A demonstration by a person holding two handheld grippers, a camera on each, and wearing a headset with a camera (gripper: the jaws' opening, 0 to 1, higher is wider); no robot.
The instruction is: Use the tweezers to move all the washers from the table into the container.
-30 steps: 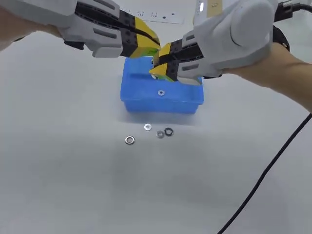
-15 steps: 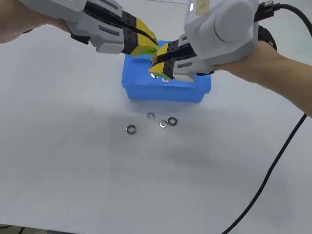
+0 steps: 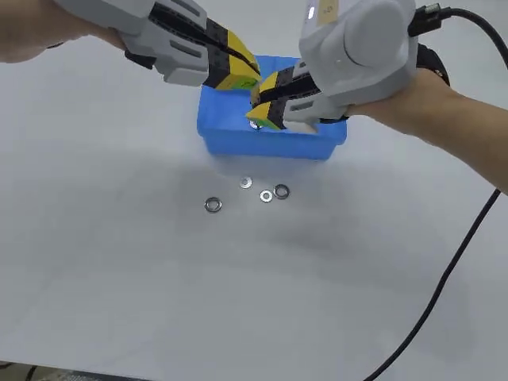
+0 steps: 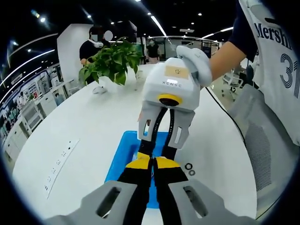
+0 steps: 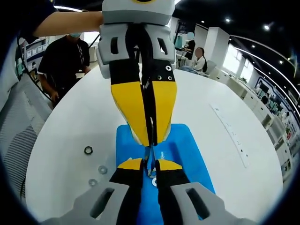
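Note:
Both grippers hang tip to tip over the blue container (image 3: 238, 143). My left gripper (image 3: 251, 76) comes in from the upper left, my right gripper (image 3: 259, 113) from the right. Each has its yellow jaws shut. In the right gripper view, thin metal tweezers (image 5: 150, 155) run from the left gripper (image 5: 150, 139) down into my right gripper (image 5: 149, 165). Several washers (image 3: 266, 196) lie on the white table in front of the container, one (image 3: 213, 205) off to the left. A washer (image 5: 154, 182) lies inside the container (image 5: 187, 154).
A black cable (image 3: 452, 262) trails across the table on the right. A white strip (image 5: 232, 136) lies beyond the container. In the left gripper view a potted plant (image 4: 110, 61) and people stand far behind; two washers (image 4: 190, 169) lie beside the container (image 4: 123, 154).
The head camera has shifted, so the container and washers sit higher in the picture. Both grippers stay tip to tip over the container, and the washers on the table have not moved.

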